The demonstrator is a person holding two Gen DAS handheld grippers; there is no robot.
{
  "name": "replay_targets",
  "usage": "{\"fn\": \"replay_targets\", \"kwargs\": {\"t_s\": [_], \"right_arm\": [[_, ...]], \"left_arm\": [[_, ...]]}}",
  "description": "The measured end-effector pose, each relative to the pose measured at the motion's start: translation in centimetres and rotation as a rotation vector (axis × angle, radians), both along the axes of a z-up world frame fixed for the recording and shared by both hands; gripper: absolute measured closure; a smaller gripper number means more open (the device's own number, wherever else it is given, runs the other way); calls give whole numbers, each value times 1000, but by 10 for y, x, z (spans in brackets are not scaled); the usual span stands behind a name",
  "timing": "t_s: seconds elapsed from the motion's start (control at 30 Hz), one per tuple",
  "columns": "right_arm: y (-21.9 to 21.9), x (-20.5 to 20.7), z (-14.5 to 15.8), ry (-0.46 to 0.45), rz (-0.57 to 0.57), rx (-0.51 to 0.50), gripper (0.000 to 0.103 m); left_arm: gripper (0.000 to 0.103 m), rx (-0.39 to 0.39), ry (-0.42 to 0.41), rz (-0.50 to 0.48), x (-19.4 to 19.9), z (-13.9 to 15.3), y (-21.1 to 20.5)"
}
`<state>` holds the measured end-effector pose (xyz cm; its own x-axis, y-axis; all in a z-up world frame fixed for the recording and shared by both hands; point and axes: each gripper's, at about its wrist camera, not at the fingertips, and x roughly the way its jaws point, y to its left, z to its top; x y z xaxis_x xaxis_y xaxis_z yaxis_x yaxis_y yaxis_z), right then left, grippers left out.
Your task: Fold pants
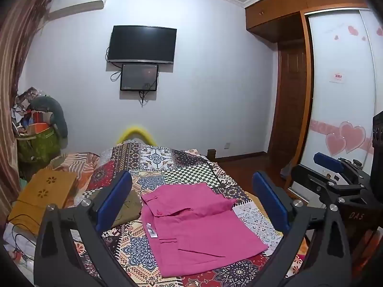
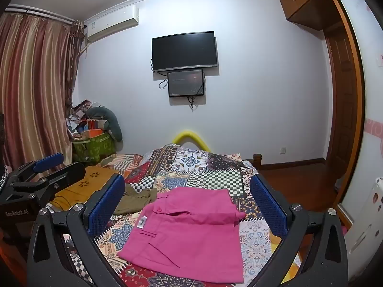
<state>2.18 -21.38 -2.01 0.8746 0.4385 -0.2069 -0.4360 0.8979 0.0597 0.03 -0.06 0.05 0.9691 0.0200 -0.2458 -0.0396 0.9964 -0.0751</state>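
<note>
Pink pants [image 1: 201, 229] lie folded into a flat rectangle on the patchwork bedspread [image 1: 191, 165], waistband with a white label toward the left. They also show in the right wrist view [image 2: 189, 232]. My left gripper [image 1: 191, 203] is open and empty, held above the pants. My right gripper [image 2: 189, 203] is open and empty, also above the pants. The right gripper shows at the right edge of the left wrist view [image 1: 335, 172], and the left gripper at the left edge of the right wrist view [image 2: 40, 174].
An olive garment [image 2: 136, 199] lies left of the pink pants. A mustard cloth [image 1: 40, 198] sits further left on the bed. A cluttered green bag [image 2: 93, 143] stands in the corner. The bed's right edge drops to wooden floor [image 2: 299, 184] by a wardrobe [image 1: 342, 95].
</note>
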Motion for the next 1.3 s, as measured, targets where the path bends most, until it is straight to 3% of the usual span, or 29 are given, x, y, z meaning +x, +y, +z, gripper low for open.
{"fn": "replay_targets", "kwargs": {"t_s": [0.37,1.3], "right_arm": [[-1,0,1,8,1,0,0],[-1,0,-1,20,7,8,0]], "left_arm": [[1,9,7,-21,2,-3,-14],[1,4,1,-24,0,-3,0]]}}
